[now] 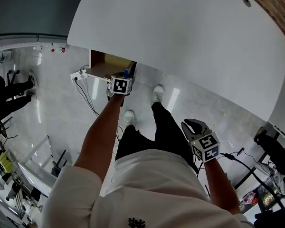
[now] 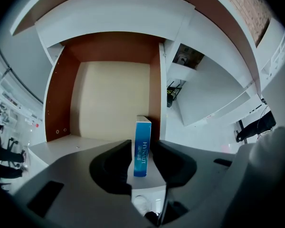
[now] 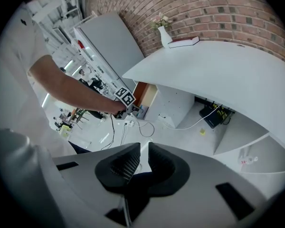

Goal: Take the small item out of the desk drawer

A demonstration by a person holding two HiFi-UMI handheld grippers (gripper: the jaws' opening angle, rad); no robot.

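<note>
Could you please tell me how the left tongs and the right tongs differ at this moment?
The left tongs reach down into the open drawer; the right tongs hang beside the person's leg, away from it. The left tongs' jaws stand apart with the upright blue box between them, seemingly untouched; the right tongs' jaws leave only a narrow gap, with nothing between. Both carry a marker cube.
</note>
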